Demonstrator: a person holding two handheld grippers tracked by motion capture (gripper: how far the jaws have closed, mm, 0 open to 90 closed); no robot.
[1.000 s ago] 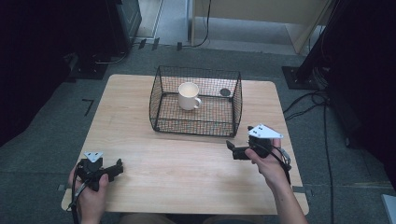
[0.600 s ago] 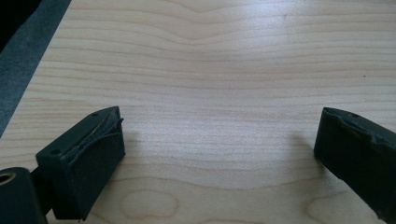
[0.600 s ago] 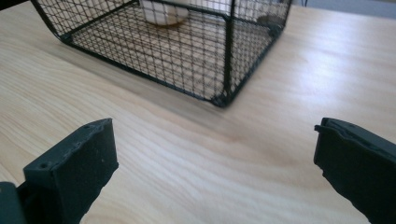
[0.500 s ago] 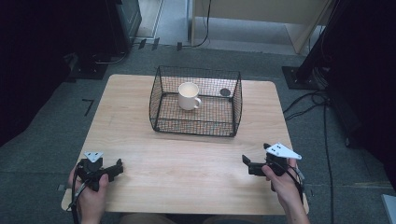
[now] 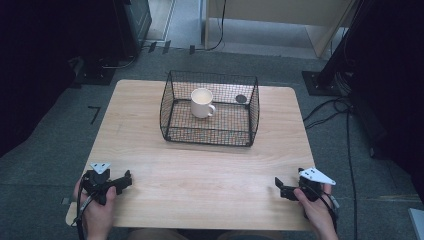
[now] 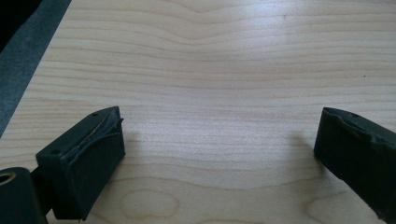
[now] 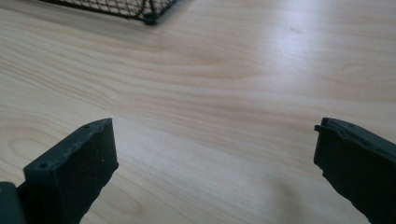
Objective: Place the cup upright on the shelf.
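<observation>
A white mug (image 5: 202,102) is sitting inside the wire basket (image 5: 210,132); both claws, left (image 5: 125,178) and right (image 5: 278,186), are resting wide and empty on the bench (image 5: 200,170).

The light wooden table (image 5: 200,175) stands on a grey carpet floor (image 5: 50,145). A small black tape mark (image 5: 94,114) sits on the floor just off the table's left edge. Black cables (image 5: 325,107) curl on the floor past the right edge, near a black stand foot (image 5: 320,82).
</observation>
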